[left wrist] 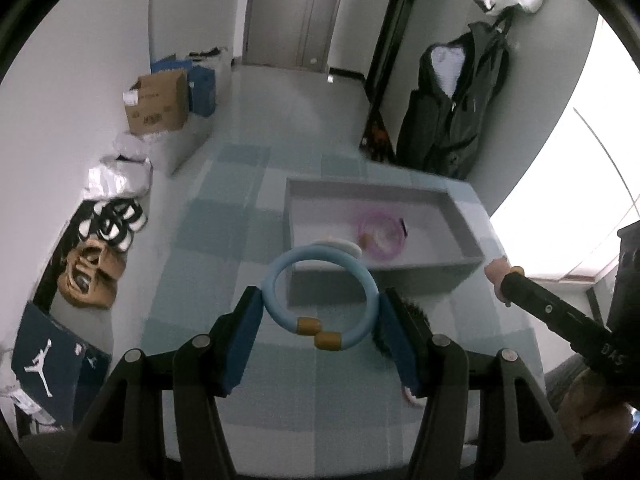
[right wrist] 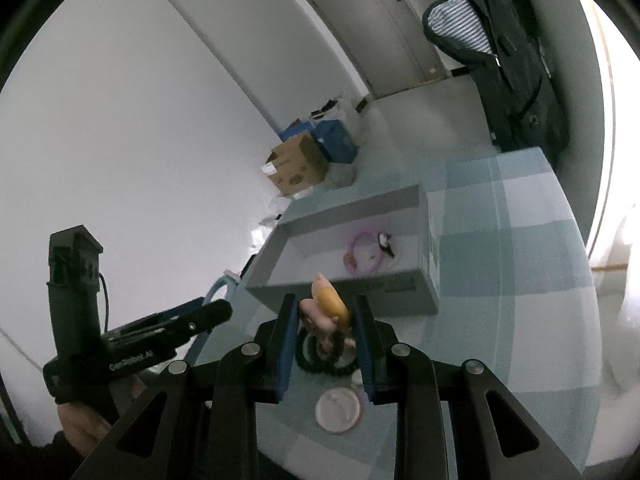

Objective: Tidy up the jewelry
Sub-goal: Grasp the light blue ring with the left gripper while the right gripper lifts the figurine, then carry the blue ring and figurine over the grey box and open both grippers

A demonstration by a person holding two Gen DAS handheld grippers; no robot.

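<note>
The left gripper (left wrist: 320, 312) clamps a pale blue bangle (left wrist: 320, 296) by its sides, above the desk (left wrist: 224, 232) before the grey tray's (left wrist: 384, 276) near wall. The right gripper (right wrist: 326, 320) grips a pink and yellow piece (right wrist: 326, 312). A purple bracelet (left wrist: 380, 236) lies inside the tray.

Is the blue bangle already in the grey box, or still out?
Out. The blue bangle sits clamped in the left tool, short of the grey box, which holds only a pink bangle.
</note>
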